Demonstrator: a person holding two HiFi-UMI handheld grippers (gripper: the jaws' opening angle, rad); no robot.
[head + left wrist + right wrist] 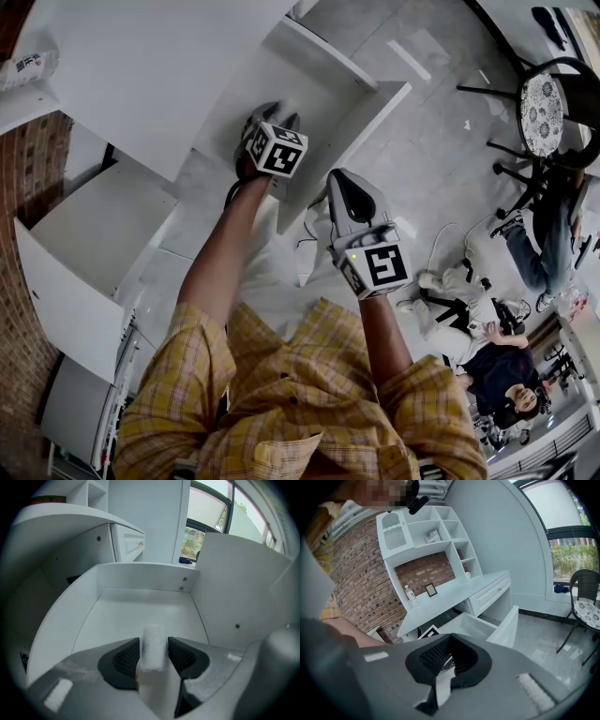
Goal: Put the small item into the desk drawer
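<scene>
A small white cylindrical item stands upright between the pads of my left gripper, which is shut on it. That gripper hangs over the open white desk drawer, whose bare floor and walls fill the left gripper view. My right gripper is held back nearer the person's body, its jaws closed together with nothing between them. From the right gripper view the open drawer shows under the desk top, with the left gripper's marker cube in front of it.
A white desk top with a hutch of shelves stands against a brick wall. A bottle and a small frame sit on it. A wicker chair and a person seated on the floor are at the right.
</scene>
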